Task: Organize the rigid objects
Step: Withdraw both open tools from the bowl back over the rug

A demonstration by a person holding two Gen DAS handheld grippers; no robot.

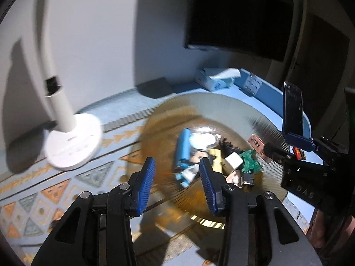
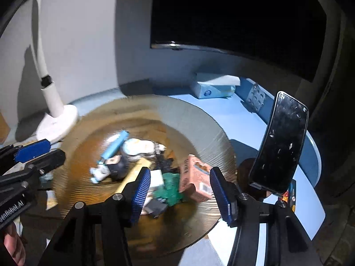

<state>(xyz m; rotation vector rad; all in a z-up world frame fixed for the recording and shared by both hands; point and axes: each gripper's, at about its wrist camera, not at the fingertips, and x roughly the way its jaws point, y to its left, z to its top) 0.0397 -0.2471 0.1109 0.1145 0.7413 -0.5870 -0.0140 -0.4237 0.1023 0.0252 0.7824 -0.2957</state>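
A round golden ribbed plate (image 1: 224,110) (image 2: 199,124) on the table holds a pile of small objects: a blue tube (image 1: 183,147) (image 2: 115,145), a white round case (image 1: 203,141) (image 2: 138,146), a green piece (image 1: 250,160) (image 2: 172,188), a white block (image 1: 233,161) and a pink box (image 2: 194,182) (image 1: 258,147). My left gripper (image 1: 176,185) is open and empty above the plate's near left part. My right gripper (image 2: 179,197) is open and empty, its fingers on either side of the green piece and the pink box.
A white desk lamp (image 1: 73,146) (image 2: 57,119) stands at the left. A black phone (image 1: 292,110) (image 2: 280,141) leans upright at the right. A tissue pack (image 1: 216,78) (image 2: 214,86) and a grey studded block (image 1: 253,84) (image 2: 256,98) lie at the back.
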